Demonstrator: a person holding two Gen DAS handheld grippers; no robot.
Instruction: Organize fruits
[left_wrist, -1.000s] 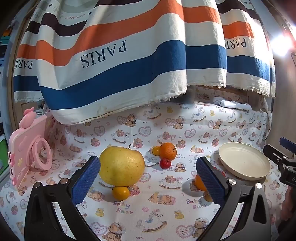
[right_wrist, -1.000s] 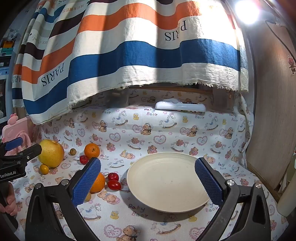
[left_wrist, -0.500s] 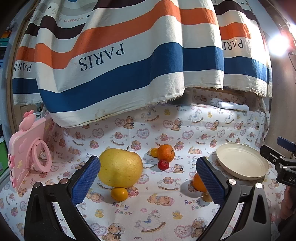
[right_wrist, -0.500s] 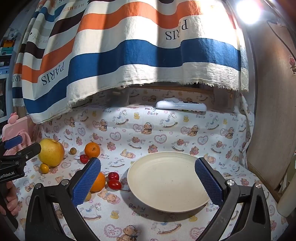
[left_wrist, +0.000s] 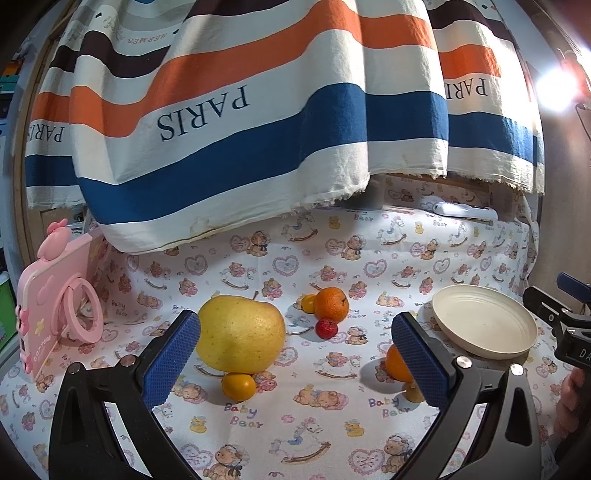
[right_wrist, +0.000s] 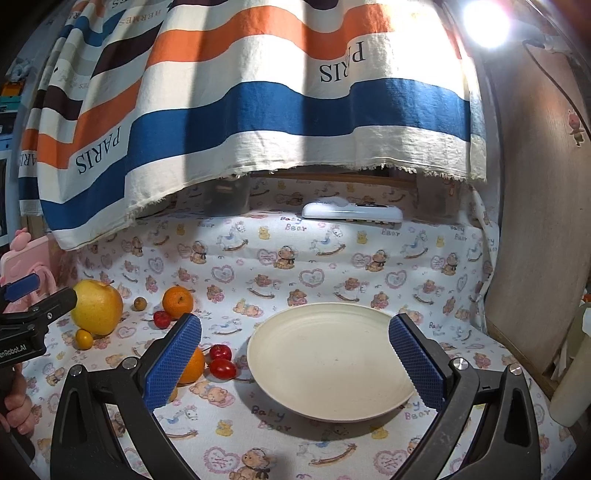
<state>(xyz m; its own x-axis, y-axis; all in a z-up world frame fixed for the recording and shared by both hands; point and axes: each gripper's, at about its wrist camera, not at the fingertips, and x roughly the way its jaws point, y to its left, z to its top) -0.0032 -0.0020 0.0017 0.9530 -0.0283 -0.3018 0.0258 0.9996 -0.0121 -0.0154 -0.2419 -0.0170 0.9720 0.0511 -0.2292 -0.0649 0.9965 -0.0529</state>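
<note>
A big yellow pear-like fruit (left_wrist: 241, 335) lies on the bear-print cloth, with a small kumquat (left_wrist: 238, 386) in front of it. Behind sit an orange (left_wrist: 331, 303), a tiny yellow fruit (left_wrist: 308, 302) and a small red fruit (left_wrist: 326, 328). Another orange (left_wrist: 397, 363) is half hidden by my left gripper's right finger. My left gripper (left_wrist: 295, 363) is open, a little short of the big fruit. My right gripper (right_wrist: 293, 363) is open above the near rim of the cream plate (right_wrist: 332, 362), which holds nothing. Two red cherry tomatoes (right_wrist: 221, 362) lie left of the plate.
A striped "PARIS" cloth (left_wrist: 240, 110) hangs over the back. A pink phone case with ring stand (left_wrist: 55, 306) leans at the left. A white remote-like device (right_wrist: 351, 214) lies at the back. A wooden panel (right_wrist: 535, 221) closes the right side. A person's hand (right_wrist: 14, 410) holds the left gripper.
The left gripper has drawn back slightly, so the fruits sit a bit higher and smaller in its view. The right gripper's view has hardly shifted. Both stay open.
</note>
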